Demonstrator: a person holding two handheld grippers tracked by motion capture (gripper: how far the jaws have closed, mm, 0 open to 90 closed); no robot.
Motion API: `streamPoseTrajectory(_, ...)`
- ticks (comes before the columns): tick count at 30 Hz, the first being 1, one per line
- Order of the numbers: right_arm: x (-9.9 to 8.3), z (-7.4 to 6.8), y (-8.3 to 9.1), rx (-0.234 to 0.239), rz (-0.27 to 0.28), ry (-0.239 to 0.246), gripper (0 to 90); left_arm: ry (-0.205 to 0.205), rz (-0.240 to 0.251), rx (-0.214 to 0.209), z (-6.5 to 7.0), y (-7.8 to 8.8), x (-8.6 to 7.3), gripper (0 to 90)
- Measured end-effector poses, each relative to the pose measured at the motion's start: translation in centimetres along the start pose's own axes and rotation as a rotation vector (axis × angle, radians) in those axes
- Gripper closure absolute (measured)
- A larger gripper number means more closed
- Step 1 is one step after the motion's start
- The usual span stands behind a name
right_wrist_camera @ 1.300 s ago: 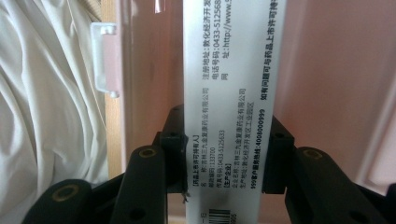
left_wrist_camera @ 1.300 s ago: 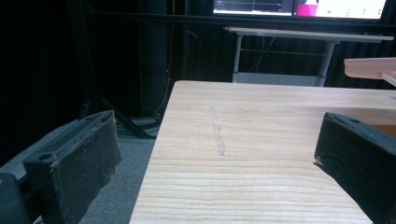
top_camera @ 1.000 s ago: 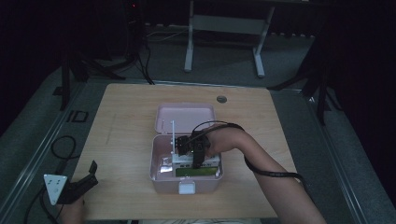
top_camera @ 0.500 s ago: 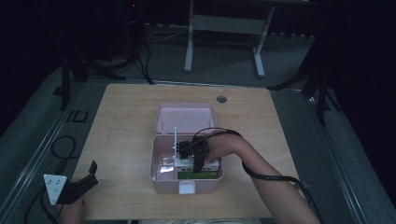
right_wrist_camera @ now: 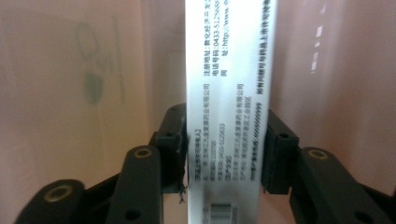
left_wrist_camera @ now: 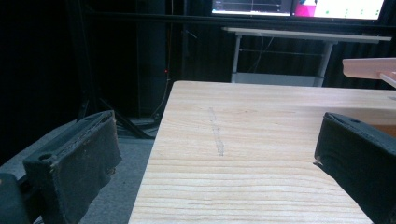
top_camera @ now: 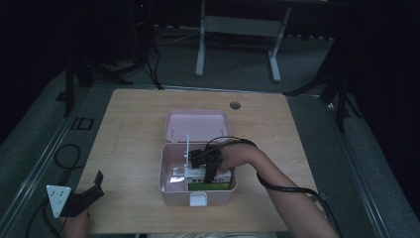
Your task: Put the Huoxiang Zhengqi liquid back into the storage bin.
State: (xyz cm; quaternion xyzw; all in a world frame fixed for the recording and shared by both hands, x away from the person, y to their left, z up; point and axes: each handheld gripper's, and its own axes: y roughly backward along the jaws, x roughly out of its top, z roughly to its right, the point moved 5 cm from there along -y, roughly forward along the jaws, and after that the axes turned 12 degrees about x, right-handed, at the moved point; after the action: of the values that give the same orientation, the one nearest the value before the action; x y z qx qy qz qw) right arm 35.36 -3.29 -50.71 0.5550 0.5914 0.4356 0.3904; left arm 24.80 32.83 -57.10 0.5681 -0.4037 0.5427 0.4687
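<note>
An open pink plastic box (top_camera: 163, 174) stands mid-table with its lid (top_camera: 197, 124) laid back. My right gripper (top_camera: 208, 169) reaches down into it, over white packs and a green one (top_camera: 209, 187). In the right gripper view its pads (right_wrist_camera: 173, 140) sit against both sides of a white printed carton (right_wrist_camera: 226, 84), pink wall behind it. Its jaws have just been opening slightly, with the carton still between them. My left gripper (top_camera: 97, 184) rests at the table's front left corner, jaws wide apart over bare wood (left_wrist_camera: 219, 154).
The wooden table (top_camera: 133, 129) has a round cable hole (top_camera: 235, 105) behind the box. A thin white rod (top_camera: 188, 146) stands at the box's back wall, and a white latch (top_camera: 198, 199) at its front. A cable trails from the right forearm. Dark floor and desk legs lie beyond.
My right hand has sunk a little deeper into the pink box with the carton. The left gripper has stayed where it was.
</note>
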Motion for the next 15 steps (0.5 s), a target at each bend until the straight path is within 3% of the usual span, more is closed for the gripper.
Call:
streamPoseTrajectory(8,-0.6,-1.1,2.7,-0.036,0.058,0.021,51.4,-0.001,0.000,0.000,0.0,0.0,0.0,0.2)
streamPoseTrajectory(15,-2.0,-1.9,6.3,-0.101,0.159,0.024,43.0,-0.001,0.000,0.000,0.0,0.0,0.0,0.2)
